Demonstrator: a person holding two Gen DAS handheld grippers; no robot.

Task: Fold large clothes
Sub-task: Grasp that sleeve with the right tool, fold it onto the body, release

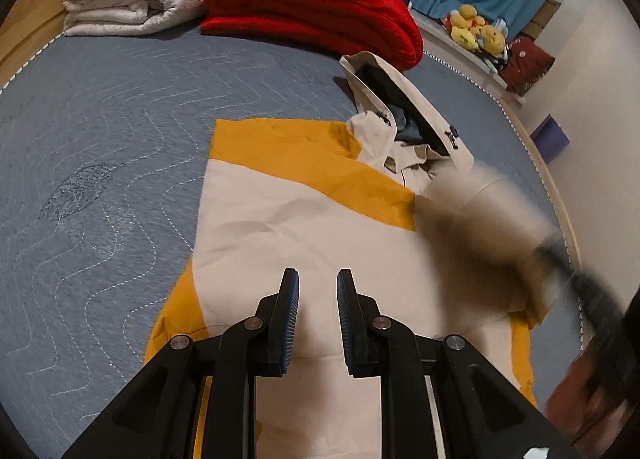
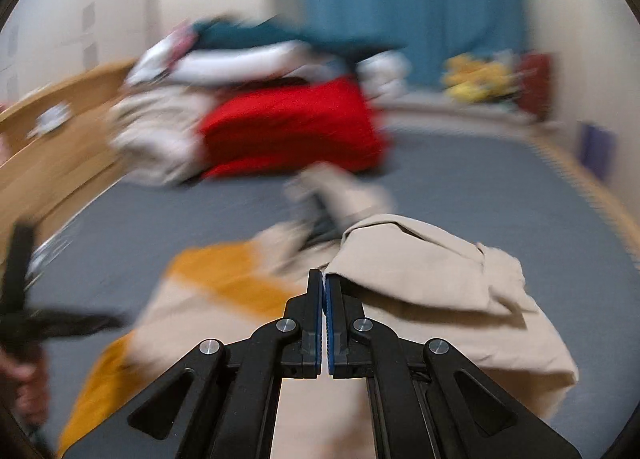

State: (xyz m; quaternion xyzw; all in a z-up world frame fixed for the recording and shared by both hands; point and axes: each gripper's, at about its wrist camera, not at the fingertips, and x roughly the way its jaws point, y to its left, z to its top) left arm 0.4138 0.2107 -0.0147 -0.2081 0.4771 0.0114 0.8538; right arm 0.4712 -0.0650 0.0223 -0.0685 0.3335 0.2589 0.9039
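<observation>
The jacket (image 1: 304, 219) lies lengthwise ahead on the bed (image 1: 100, 139), its beige edge pinched in the closed right tool (image 2: 323, 279), the left tool (image 1: 318, 279) gaping empty above its middle.

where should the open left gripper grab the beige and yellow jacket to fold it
Take the jacket at its left side edge, where the beige panel ends against the blue quilt, coming in low from the left. That edge lies flat and exposed. The left gripper is open above the jacket; the right gripper already pinches the opposite side.
</observation>
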